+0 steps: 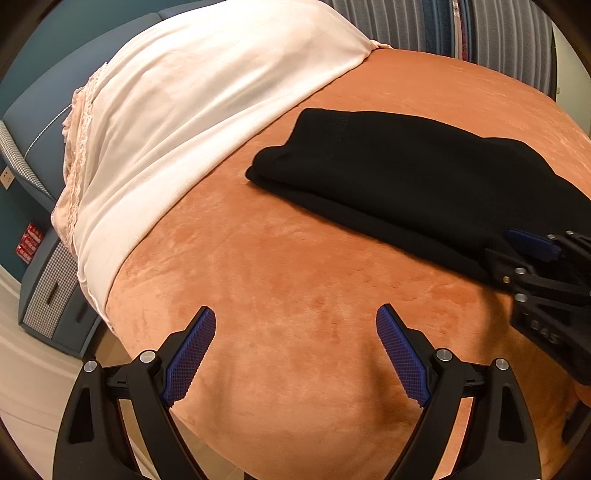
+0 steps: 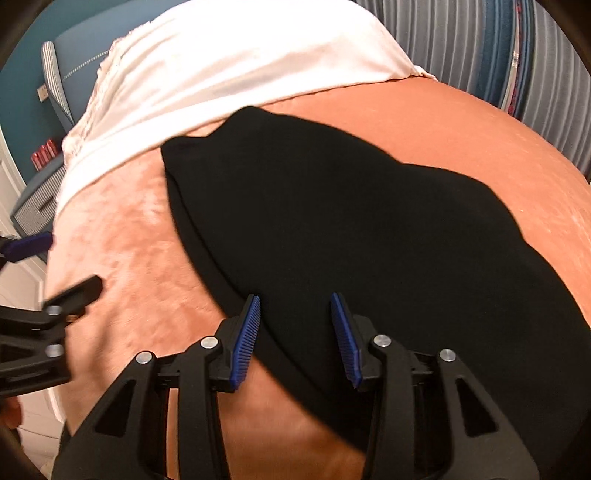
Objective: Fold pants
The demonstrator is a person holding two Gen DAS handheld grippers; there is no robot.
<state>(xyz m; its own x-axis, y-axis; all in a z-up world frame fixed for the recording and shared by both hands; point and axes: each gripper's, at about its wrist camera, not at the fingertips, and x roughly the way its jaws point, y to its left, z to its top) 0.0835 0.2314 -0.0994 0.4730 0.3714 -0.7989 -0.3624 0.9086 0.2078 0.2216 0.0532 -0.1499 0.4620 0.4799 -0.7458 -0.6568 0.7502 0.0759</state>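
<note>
Black pants (image 1: 388, 173) lie folded into a thick bundle on the orange blanket (image 1: 277, 277), toward its right side. My left gripper (image 1: 295, 310) hovers open over bare blanket, nearer than the pants and to their left, with nothing between its blue pads. At the right edge of the left wrist view my right gripper (image 1: 513, 251) sits at the near end of the pants. In the right wrist view the pants (image 2: 351, 229) fill the middle, and my right gripper (image 2: 295, 299) stands a little open just above their near edge, its pads not pressing the cloth. The left gripper (image 2: 59, 264) shows at far left.
A white sheet with a lace edge (image 1: 192, 110) covers the far part of the bed. Left of the bed stands a checked nightstand (image 1: 48, 295) against a blue headboard (image 1: 44, 92). Striped curtains (image 1: 498, 29) hang behind. The bed's near edge drops to a pale floor (image 1: 33, 387).
</note>
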